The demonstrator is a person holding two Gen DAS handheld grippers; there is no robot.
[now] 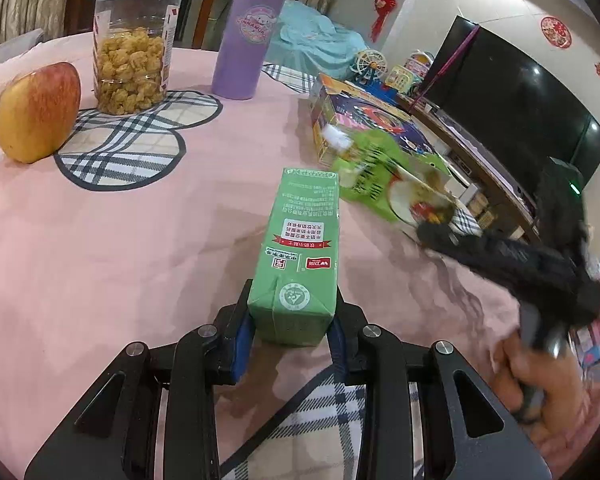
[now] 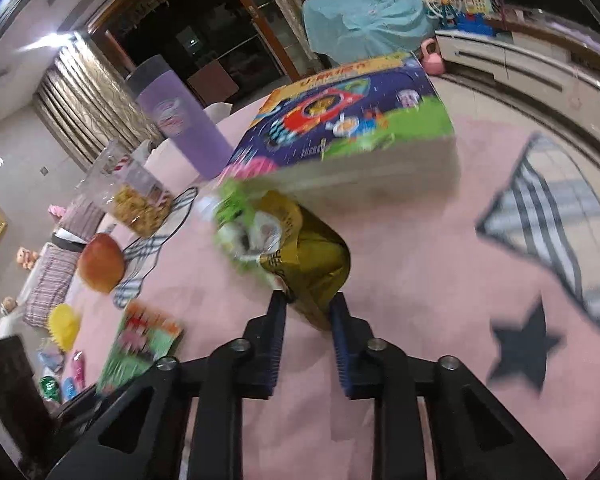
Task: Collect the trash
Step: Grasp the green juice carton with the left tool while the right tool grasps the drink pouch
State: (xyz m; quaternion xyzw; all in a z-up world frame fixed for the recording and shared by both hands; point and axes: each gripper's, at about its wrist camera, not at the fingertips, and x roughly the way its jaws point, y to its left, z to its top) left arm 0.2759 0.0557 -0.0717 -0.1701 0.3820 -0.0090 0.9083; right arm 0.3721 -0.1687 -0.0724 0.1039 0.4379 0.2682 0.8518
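Note:
A green drink carton lies lengthwise on the pink tablecloth. My left gripper is shut on its near end, with the blue pads pressing both sides. In the right wrist view, my right gripper is shut on the near end of a crumpled green and gold snack bag, which is blurred. The left wrist view shows the same bag with the right gripper at its right end, held by a person's hand. The carton shows again at lower left.
An apple, a clear jar of snacks and a purple tumbler stand at the back of the table. A colourful toy box lies just behind the bag. Plaid placemats and a black star patch lie on the cloth.

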